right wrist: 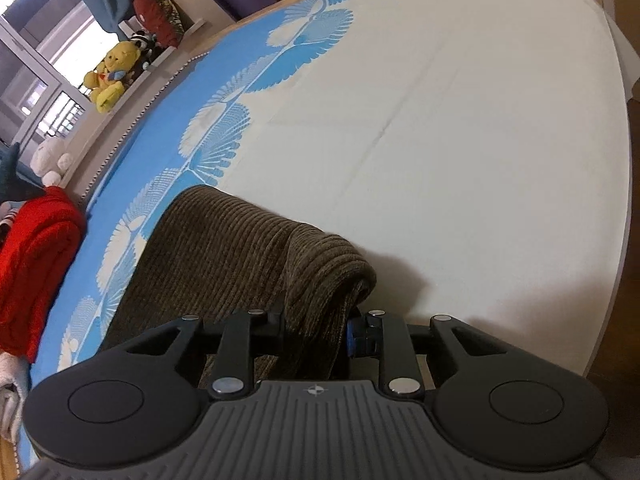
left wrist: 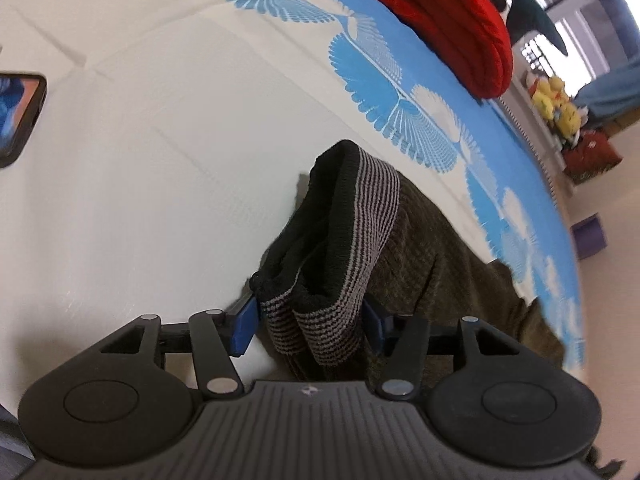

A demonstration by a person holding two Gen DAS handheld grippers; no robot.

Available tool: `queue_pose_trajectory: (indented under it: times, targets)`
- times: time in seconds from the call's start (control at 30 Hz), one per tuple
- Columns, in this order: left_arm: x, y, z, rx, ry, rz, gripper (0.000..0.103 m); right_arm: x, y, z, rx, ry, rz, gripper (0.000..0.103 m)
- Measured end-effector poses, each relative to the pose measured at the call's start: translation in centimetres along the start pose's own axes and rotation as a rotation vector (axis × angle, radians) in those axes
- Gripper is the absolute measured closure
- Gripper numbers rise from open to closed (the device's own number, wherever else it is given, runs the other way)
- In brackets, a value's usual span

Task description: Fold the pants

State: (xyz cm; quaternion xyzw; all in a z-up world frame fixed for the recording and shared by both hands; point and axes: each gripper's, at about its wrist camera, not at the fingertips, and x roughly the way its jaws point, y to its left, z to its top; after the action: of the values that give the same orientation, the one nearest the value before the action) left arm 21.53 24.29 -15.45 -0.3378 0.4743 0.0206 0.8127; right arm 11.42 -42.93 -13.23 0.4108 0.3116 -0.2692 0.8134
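Lying on a white bed sheet (left wrist: 140, 200) with a blue feather-print border (left wrist: 400, 92): brown corduroy pants (left wrist: 432, 240), spreading from the middle of the left wrist view toward 4 o'clock.

Clamping the bunched waistband (left wrist: 340, 248), black with grey stripes: the left gripper (left wrist: 310, 326), blue pads (left wrist: 244, 330) pressing in on both sides of the folded band, jaws standing about half apart around that thick bundle. Rising from between the pads toward 12 o'clock, the waistband, lifted slightly off the sheet.

Pinching a rolled fold of the brown corduroy (right wrist: 240, 248) in the right wrist view: the right gripper (right wrist: 316, 334), jaws drawn narrow on the cloth. Showing only at the right side, one blue pad (right wrist: 353, 338); the other being covered by fabric, so contact on that side possibly there but hard to confirm. Draping from the grip toward 10 o'clock, the pants, with a rounded ridge of cloth (right wrist: 344, 264) humping at 1 o'clock from the jaws.

Sitting at 1 o'clock in the left view, well apart from the pants: a folded red knit (left wrist: 440, 20). Resting at 9 o'clock at the frame's edge: a dark phone (left wrist: 20, 116). Perching on a ledge at 10 o'clock in the right view: a yellow plush toy (right wrist: 110, 76).
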Motion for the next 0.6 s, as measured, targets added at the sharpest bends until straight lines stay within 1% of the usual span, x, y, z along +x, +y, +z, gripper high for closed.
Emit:
queue_pose_trajectory:
  times: [0.07, 0.13, 0.17, 0.2, 0.23, 0.27, 0.3, 0.37, 0.4, 0.43, 0.47, 0.53, 0.57, 0.6]
  targets:
    - [0.6, 0.4, 0.3, -0.032, 0.036, -0.015, 0.045, -0.2, 0.5, -0.4, -0.016, -0.013, -0.021, 0.077]
    - [0.9, 0.4, 0.4, -0.036, 0.047, -0.010, 0.045, -1.1, 2.2, -0.6, -0.088, -0.055, -0.041, 0.078]
    - [0.6, 0.2, 0.5, -0.025, 0.048, -0.008, 0.044, -2.1, 3.9, -0.9, -0.164, -0.100, -0.044, 0.078]
    - [0.2, 0.0, 0.5, -0.016, 0.047, -0.008, 0.041, -2.8, 5.6, -1.3, -0.235, -0.139, -0.036, 0.079]
    - [-0.3, -0.2, 0.7, -0.006, 0.045, -0.019, 0.031, -4.0, 7.8, -1.8, -0.328, -0.189, -0.014, 0.079]
    - [-1.0, -0.3, 1.0, -0.004, 0.042, -0.040, 0.025, -5.5, 10.8, -2.8, -0.447, -0.249, 0.016, 0.079]
    - [-1.9, -0.2, 1.3, -0.011, 0.032, -0.062, 0.014, -6.7, 13.1, -3.8, -0.540, -0.292, 0.045, 0.079]
    - [-4.3, 0.3, 1.8, -0.019, -0.027, -0.115, 0.011, -9.7, 18.9, -8.0, -0.770, -0.390, 0.148, 0.079]
    - [-5.3, 0.5, 2.1, -0.023, -0.054, -0.150, 0.008, -11.0, 21.2, -10.5, -0.873, -0.427, 0.205, 0.079]
    - [-6.0, 0.8, 2.3, -0.032, -0.075, -0.191, 0.006, -12.0, 23.0, -13.1, -0.965, -0.454, 0.261, 0.079]
    - [-6.6, 1.2, 2.6, -0.048, -0.091, -0.246, 0.006, -13.2, 24.9, -16.7, -1.076, -0.482, 0.335, 0.079]
    - [-6.6, 1.5, 3.1, -0.059, -0.075, -0.333, 0.006, -14.6, 27.0, -23.6, -1.265, -0.505, 0.476, 0.079]
    - [-6.1, 1.3, 3.2, -0.048, -0.061, -0.358, 0.006, -15.1, 27.4, -27.5, -1.357, -0.492, 0.559, 0.079]
    - [-5.3, 0.9, 3.3, -0.032, -0.035, -0.353, 0.006, -15.3, 27.3, -30.7, -1.433, -0.464, 0.627, 0.079]
